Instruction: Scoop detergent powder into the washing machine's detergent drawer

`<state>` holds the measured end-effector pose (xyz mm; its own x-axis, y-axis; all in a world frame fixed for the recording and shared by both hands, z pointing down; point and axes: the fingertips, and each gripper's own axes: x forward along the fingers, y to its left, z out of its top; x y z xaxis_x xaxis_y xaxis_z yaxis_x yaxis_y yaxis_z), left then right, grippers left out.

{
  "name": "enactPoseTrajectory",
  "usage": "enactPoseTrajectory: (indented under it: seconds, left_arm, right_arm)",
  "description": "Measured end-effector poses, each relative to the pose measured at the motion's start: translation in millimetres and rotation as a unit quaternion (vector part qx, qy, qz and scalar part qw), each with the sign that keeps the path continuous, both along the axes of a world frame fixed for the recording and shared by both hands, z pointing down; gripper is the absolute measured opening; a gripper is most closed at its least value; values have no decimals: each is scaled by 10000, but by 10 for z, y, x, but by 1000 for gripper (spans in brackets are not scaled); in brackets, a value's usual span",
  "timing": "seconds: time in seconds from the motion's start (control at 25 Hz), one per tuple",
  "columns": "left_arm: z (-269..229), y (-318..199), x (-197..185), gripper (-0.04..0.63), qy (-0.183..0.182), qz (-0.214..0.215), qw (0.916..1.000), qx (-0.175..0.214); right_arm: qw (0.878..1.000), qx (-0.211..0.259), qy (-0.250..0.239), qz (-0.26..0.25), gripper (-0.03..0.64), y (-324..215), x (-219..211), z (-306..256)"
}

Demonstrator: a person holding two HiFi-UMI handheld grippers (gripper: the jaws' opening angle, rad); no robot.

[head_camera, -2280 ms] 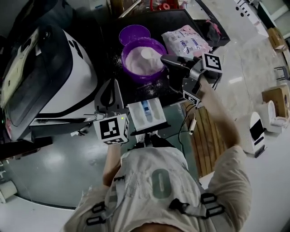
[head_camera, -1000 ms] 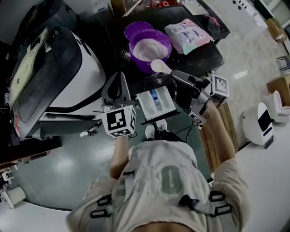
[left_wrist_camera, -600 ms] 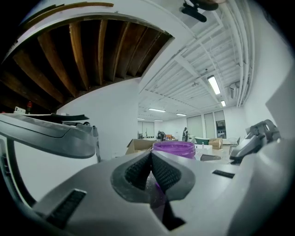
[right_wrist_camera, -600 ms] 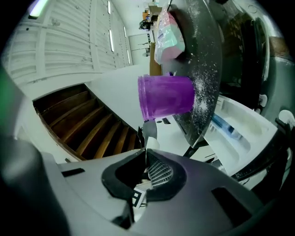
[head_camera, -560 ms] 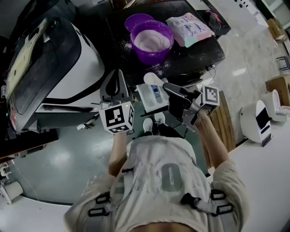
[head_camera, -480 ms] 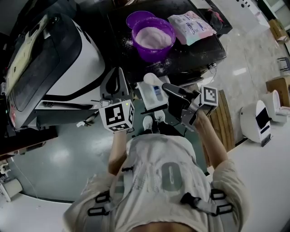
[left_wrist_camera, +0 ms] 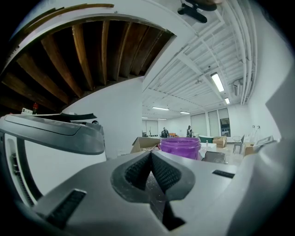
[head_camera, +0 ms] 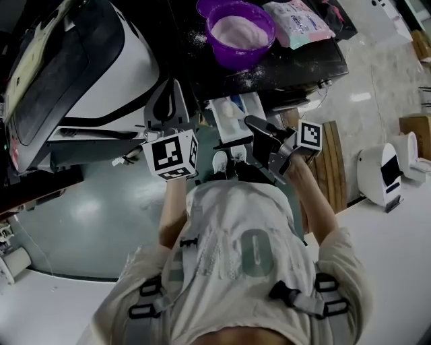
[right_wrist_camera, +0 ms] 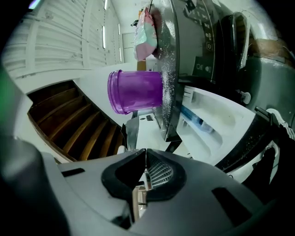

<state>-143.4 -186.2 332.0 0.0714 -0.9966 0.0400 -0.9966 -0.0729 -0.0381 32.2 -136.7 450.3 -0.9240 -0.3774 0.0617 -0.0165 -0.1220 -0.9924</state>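
A person in a pale shirt with harness straps is being seen from above, standing close to a white and black washing machine and holding a gripper in each hand. The detergent drawer is sitting pulled out, just below the front edge of a black tabletop.

The right gripper is reaching over the drawer's near end. In its own view its jaws are pressing together on a thin white strip low in the gap, which looks like the handle of the scoop. The scoop's bowl is not showing there. Beyond the jaws the drawer is lying open, white inside with a blue part in one compartment. Whether powder is lying in it cannot be told.

The left gripper is hovering beside the drawer, between it and the machine's front, apart from both. In its own view the left gripper is showing its ribbed pads meeting, with nothing between them.

On the tabletop, a purple bowl is holding a heap of white powder, and more powder is lying scattered around its base. A pink and white detergent bag is lying just beside the bowl, on the person's right
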Motion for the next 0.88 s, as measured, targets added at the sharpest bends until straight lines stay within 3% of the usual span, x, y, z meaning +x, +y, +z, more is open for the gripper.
enactPoseTrajectory:
  seconds: [0.88]
  left_arm:
    - [182,-103,-87,21,85,-118,9997,-189]
  right_arm:
    - [9959,-284,792,-332,11,59,-20,547]
